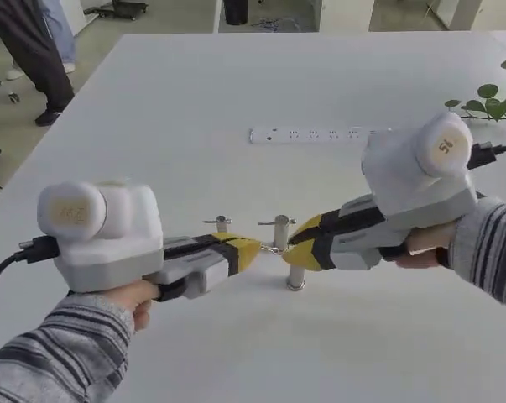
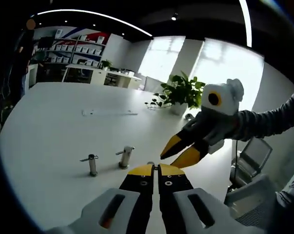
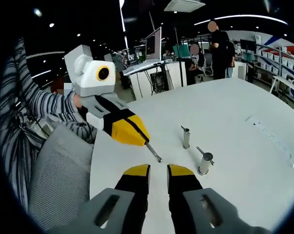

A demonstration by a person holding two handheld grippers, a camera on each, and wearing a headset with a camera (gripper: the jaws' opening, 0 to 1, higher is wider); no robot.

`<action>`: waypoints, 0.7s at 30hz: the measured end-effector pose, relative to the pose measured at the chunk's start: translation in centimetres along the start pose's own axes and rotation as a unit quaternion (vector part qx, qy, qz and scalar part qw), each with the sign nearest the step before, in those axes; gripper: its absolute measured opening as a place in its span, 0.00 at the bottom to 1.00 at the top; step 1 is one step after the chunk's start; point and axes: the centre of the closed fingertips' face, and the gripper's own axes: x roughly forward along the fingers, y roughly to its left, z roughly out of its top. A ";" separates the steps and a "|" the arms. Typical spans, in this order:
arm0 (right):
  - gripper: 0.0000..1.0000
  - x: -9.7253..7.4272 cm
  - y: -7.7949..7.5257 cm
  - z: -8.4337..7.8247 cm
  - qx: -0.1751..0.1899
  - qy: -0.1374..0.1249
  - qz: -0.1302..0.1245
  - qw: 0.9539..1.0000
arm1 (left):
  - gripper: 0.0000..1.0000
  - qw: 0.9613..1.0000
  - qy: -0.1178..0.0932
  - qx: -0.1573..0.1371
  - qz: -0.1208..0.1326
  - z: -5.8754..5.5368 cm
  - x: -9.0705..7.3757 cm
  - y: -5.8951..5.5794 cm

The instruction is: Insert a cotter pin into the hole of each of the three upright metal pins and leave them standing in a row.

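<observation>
Three upright metal pins stand on the white table (image 1: 194, 126). The far-left pin (image 1: 221, 224) and the middle pin (image 1: 280, 228) each carry a cross pin near the top. Only the base of the nearest pin (image 1: 296, 277) shows, under the right gripper. My left gripper (image 1: 251, 249) is shut on a thin cotter pin (image 3: 154, 152), which sticks out of its yellow tips toward the right gripper. My right gripper (image 1: 293, 249) is open just beyond the cotter pin's free end, with nothing between its fingers (image 3: 137, 171). In the left gripper view, two pins (image 2: 92, 164) (image 2: 126, 156) stand ahead-left of the shut left gripper (image 2: 156, 168).
A white power strip (image 1: 320, 134) lies across the table behind the pins. A potted plant (image 1: 487, 101) sits at the right edge. A person's legs (image 1: 30, 50) stand off the table's far left corner. People and desks fill the background (image 3: 220, 44).
</observation>
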 end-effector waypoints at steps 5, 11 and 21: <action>0.11 -0.5 0.2 -0.8 0.056 -0.012 0.020 0.998 | 0.00 1.000 0.002 0.000 -0.016 -0.4 -0.1 -0.5; 0.10 -0.8 1.7 -0.8 0.095 -0.035 0.074 0.992 | 0.00 0.999 -0.005 0.010 -0.046 -0.4 -0.1 -1.6; 0.10 -0.6 2.9 -1.2 0.102 -0.034 0.107 0.988 | 0.00 0.995 -0.020 0.011 -0.099 -0.4 -0.4 -3.4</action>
